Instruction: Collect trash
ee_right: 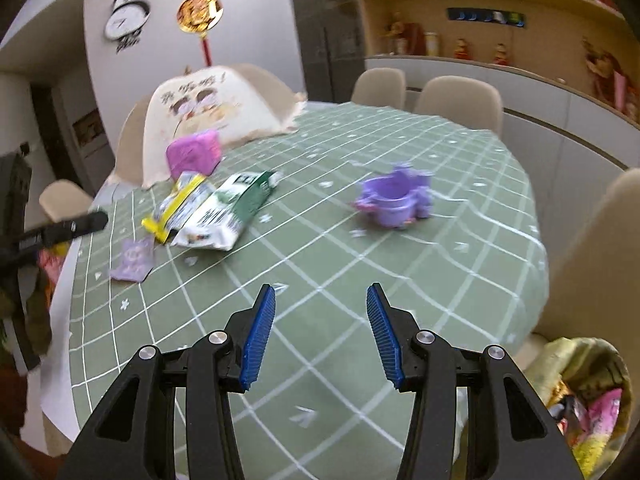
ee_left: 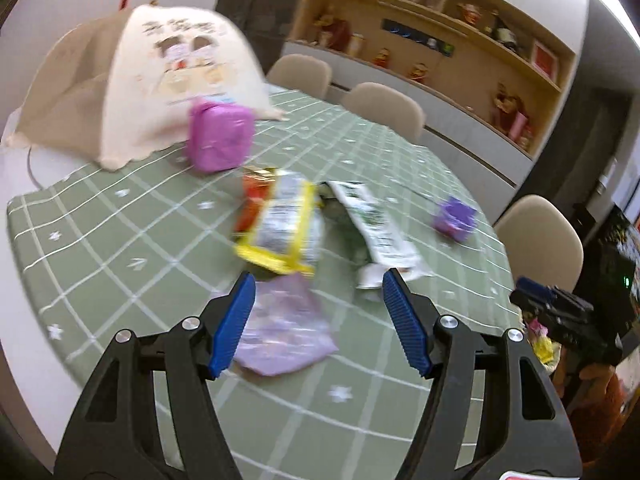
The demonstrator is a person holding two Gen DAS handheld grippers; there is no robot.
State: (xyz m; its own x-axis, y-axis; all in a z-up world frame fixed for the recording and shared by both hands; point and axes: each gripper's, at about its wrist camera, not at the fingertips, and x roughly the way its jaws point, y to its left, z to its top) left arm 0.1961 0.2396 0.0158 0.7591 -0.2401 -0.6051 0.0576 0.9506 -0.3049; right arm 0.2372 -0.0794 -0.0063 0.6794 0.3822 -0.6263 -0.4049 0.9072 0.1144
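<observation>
Wrappers (ee_left: 280,224) blurred, print unreadable; left gripper (ee_left: 318,320), right gripper (ee_right: 320,336) fingers spread, empty.

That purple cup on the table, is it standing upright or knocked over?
Upright. In the right wrist view the purple cup sits on the green tablecloth with its round mouth facing up. Its contents cannot be told.

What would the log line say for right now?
left tool: open, empty, over purple wrapper | right tool: open, empty, above tablecloth | yellow packet, green packet, purple cup: still on table
</observation>
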